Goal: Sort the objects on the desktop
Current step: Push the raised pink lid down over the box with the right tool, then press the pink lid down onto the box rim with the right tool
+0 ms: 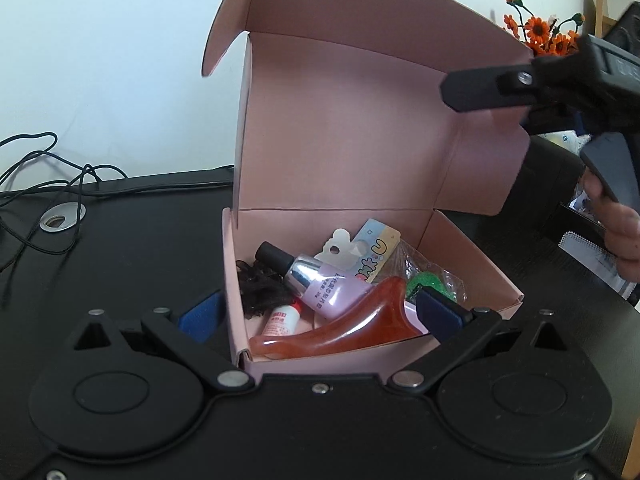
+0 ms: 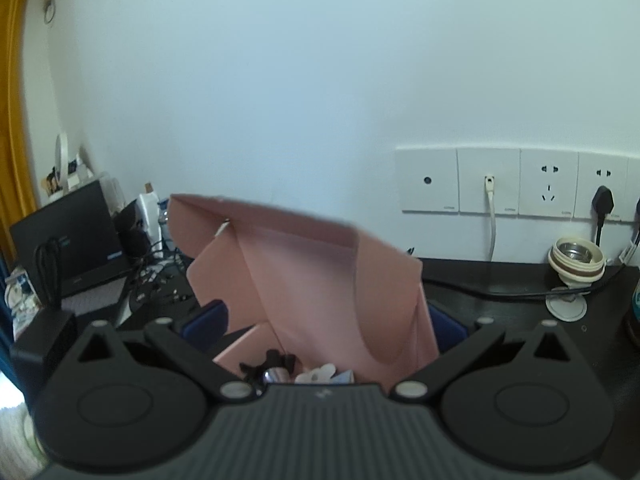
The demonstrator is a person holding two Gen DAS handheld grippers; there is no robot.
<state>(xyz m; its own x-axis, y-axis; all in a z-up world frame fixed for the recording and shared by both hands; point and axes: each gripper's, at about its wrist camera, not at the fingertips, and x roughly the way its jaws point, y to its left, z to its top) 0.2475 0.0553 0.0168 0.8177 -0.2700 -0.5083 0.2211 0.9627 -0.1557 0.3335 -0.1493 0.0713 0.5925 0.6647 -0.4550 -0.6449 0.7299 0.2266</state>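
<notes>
Black desk (image 1: 120, 248) under a pale wall, and on the far left loose black cables (image 1: 44, 168) trail past a metal grommet (image 1: 62, 218). Through the right wrist camera, a laptop (image 2: 72, 240) sits far left and a row of wall sockets (image 2: 516, 180) runs along the right, with a lidless flask (image 2: 576, 260) below them.

Centre stage, the pink cardboard box (image 1: 472, 264) stands on the desk, lid (image 1: 352, 112) up. Inside, left to right: a dark hair scrunchie (image 1: 260, 288), a small white bottle (image 1: 282, 316), a lilac bottle with a black cap (image 1: 316, 280), an orange translucent scraper (image 1: 352, 328) along the front wall, a pastel card (image 1: 372, 248) at the back, a green item in a clear bag (image 1: 424, 280).

The left gripper (image 1: 320, 312) has its fingers spread wide, straddling the box's front corner, one pad outside and one inside. The right gripper (image 2: 332, 320), fingers apart, has the raised lid between them; contact I cannot tell. Orange flowers (image 1: 540, 32) peek in behind.
</notes>
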